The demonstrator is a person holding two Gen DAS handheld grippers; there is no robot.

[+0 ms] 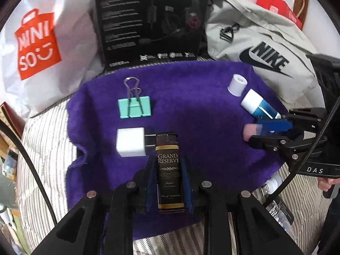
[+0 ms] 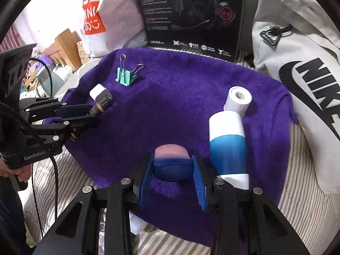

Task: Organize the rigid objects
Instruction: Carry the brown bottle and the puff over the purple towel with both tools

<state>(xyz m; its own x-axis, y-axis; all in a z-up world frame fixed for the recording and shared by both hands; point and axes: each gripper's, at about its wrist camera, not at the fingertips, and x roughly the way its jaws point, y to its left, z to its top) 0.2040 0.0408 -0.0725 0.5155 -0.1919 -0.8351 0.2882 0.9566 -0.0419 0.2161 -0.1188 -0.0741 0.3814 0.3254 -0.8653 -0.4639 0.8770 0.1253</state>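
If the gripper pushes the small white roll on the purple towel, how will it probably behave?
The small white roll lies on its side with its hollow core visible, so it probably rolls easily, though the fluffy purple towel may slow it. It looks light. It almost touches the blue and white tube, which may block it.
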